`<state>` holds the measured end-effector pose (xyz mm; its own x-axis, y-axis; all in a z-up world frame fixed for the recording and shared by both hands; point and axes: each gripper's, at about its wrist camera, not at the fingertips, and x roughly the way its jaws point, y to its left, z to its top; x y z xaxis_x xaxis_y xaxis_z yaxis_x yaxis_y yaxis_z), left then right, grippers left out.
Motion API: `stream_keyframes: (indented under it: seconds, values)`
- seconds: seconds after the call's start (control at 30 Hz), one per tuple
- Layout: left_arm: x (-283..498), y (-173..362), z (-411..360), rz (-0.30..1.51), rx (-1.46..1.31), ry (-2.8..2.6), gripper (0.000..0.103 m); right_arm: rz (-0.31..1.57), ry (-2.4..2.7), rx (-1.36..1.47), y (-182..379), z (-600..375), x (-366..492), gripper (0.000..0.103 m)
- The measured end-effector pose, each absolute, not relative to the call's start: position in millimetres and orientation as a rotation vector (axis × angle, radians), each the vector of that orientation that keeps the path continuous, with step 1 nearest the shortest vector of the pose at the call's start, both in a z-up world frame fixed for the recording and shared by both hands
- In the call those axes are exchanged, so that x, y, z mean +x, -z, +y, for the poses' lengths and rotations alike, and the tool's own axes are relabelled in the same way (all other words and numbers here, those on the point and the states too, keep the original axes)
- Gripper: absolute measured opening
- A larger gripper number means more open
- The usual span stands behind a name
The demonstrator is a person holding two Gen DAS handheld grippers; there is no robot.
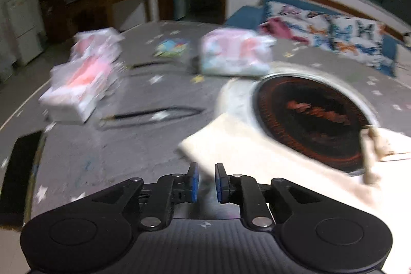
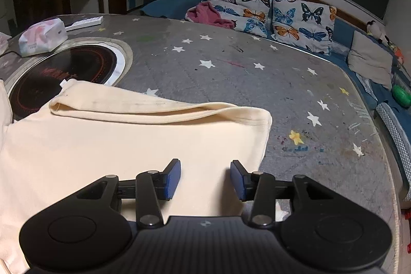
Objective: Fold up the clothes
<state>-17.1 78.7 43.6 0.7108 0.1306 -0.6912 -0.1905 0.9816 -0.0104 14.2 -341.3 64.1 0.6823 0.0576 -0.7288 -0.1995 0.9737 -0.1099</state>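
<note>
The cream garment (image 2: 128,145) lies on the starred worktop (image 2: 231,73), its far part draped over the edge of the round black cooktop (image 2: 64,68), one layer already folded over toward that cooktop. The loose folded edge could slide or bunch if I drag instead of lift, and cloth left on the cooktop could snag there. My right fingers (image 2: 205,180) stand partly open over the garment's near corner, gripping nothing. My left fingers (image 1: 206,182) are nearly closed with a narrow gap, empty, just beside the garment's near edge.
</note>
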Motion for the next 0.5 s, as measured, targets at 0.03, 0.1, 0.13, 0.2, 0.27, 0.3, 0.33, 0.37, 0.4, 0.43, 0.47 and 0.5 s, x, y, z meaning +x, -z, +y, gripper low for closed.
stream_keyframes:
  seconds: [0.03, 0.1, 0.13, 0.2, 0.27, 0.3, 0.33, 0.37, 0.4, 0.43, 0.47, 0.5]
  values:
    - [-15, -47, 68, 0.753, -0.078, -0.125, 0.015, 0.806, -0.142, -0.183, -65, -341, 15, 0.041]
    - [-9, -53, 46, 0.74, -0.064, -0.011, 0.015, 0.802, -0.139, -0.175, -66, -342, 17, 0.04]
    - [-5, -54, 32, 0.742, -0.054, 0.051, 0.015, 0.801, -0.139, -0.169, -67, -342, 19, 0.04]
    - [4, -54, 5, 0.758, -0.031, 0.165, 0.015, 0.801, -0.14, -0.161, -68, -343, 23, 0.04]
    - [14, -48, -21, 0.788, -0.001, 0.265, 0.015, 0.805, -0.142, -0.156, -68, -344, 27, 0.04]
    - [20, -44, -33, 0.803, 0.019, 0.299, 0.015, 0.808, -0.144, -0.152, -69, -344, 31, 0.04]
    - [26, -41, -45, 0.818, 0.038, 0.333, 0.015, 0.81, -0.146, -0.149, -69, -345, 34, 0.04]
    - [32, -37, -55, 0.834, 0.055, 0.359, 0.016, 0.811, -0.147, -0.145, -69, -346, 37, 0.04]
    - [37, -33, -63, 0.85, 0.069, 0.378, 0.016, 0.811, -0.148, -0.141, -69, -346, 40, 0.04]
    - [42, -30, -71, 0.866, 0.083, 0.397, 0.02, 0.816, -0.15, -0.138, -68, -347, 43, 0.04]
    - [47, -26, -79, 0.882, 0.098, 0.416, 0.023, 0.821, -0.152, -0.134, -67, -348, 46, 0.04]
    - [51, -24, -85, 0.885, 0.115, 0.43, 0.026, 0.826, -0.154, -0.13, -66, -349, 49, 0.04]
